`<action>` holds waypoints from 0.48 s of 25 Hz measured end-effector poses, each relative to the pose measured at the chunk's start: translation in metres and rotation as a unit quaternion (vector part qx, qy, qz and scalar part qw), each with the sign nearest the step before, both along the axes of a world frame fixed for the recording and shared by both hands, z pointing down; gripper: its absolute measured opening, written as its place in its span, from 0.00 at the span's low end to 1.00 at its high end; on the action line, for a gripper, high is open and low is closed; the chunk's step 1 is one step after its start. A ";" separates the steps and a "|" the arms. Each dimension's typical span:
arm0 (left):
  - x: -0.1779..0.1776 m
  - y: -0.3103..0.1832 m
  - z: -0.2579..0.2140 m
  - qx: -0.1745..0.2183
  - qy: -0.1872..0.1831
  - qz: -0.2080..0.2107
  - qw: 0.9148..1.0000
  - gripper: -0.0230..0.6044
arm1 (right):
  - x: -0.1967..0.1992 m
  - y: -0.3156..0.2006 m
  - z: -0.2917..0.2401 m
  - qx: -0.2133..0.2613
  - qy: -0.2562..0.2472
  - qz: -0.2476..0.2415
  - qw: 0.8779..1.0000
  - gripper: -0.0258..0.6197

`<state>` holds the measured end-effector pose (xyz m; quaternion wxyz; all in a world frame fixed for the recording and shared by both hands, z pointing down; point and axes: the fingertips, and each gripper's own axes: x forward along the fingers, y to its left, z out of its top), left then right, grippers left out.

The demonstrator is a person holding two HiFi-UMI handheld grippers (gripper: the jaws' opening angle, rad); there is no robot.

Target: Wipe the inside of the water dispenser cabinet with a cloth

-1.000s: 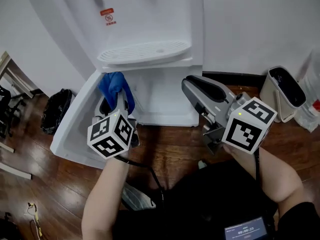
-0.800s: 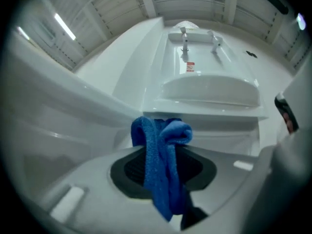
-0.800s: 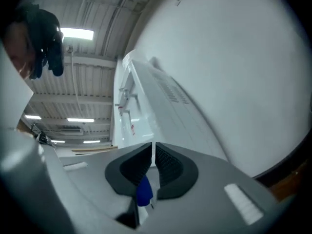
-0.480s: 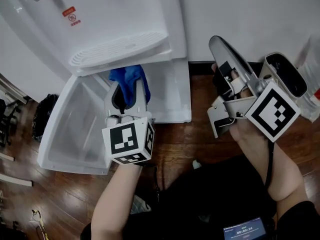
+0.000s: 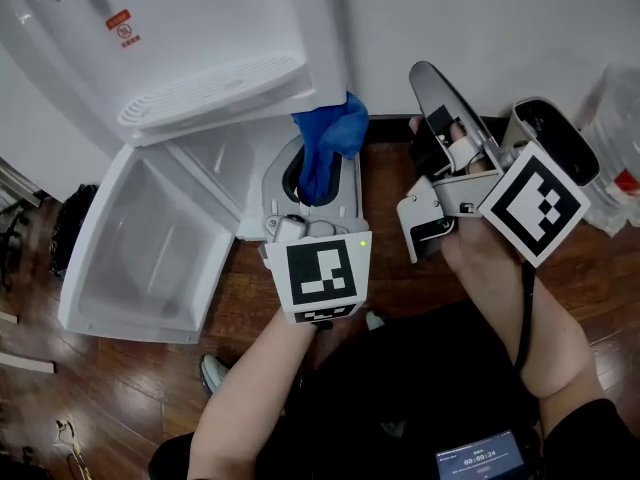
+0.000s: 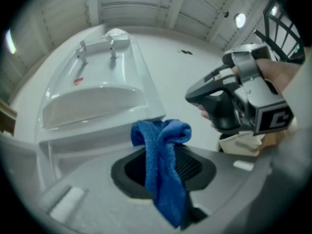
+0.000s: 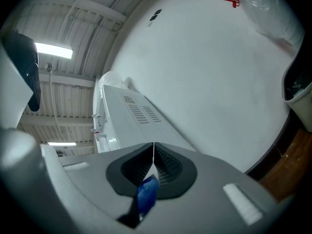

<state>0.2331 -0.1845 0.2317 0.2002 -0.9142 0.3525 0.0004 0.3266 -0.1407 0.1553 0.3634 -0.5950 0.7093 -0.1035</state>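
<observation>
The white water dispenser (image 5: 200, 28) stands at the upper left, and its cabinet door (image 5: 140, 238) hangs open to the left. My left gripper (image 5: 320, 148) is shut on a blue cloth (image 5: 325, 148). It holds the cloth in front of the cabinet's right edge, outside the opening. In the left gripper view the cloth (image 6: 163, 155) droops from the jaws below the drip tray (image 6: 92, 104). My right gripper (image 5: 428, 78) is raised to the right of the cloth and points at the wall. Its jaws have just closed, and in its own view the tips (image 7: 153, 147) meet. A small blue patch shows low between them.
A white bin (image 5: 555, 133) stands against the wall at the right, with a clear water bottle (image 5: 620, 158) beside it. A black bag (image 5: 75, 218) lies left of the open door. Wooden floor (image 5: 390, 198) lies in front of the dispenser.
My left gripper has carried the blue cloth rightward, from the cabinet opening to its right edge. My right gripper has risen, turned toward the wall, and closed its jaws.
</observation>
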 end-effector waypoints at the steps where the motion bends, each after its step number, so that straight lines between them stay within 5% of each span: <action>1: -0.002 0.002 -0.003 0.020 -0.009 -0.006 1.000 0.22 | -0.001 0.000 -0.001 0.003 0.000 -0.004 1.000 0.05; 4: 0.002 0.009 -0.001 0.040 -0.021 0.012 0.999 0.22 | -0.005 -0.004 0.001 0.001 -0.011 -0.020 1.000 0.05; 8: 0.008 -0.004 0.049 -0.038 0.004 0.033 0.999 0.22 | -0.008 -0.009 0.010 -0.015 -0.028 -0.031 0.999 0.05; 12: 0.008 -0.006 0.119 -0.109 -0.037 0.025 0.993 0.22 | -0.007 -0.012 0.018 -0.030 -0.039 -0.037 0.998 0.05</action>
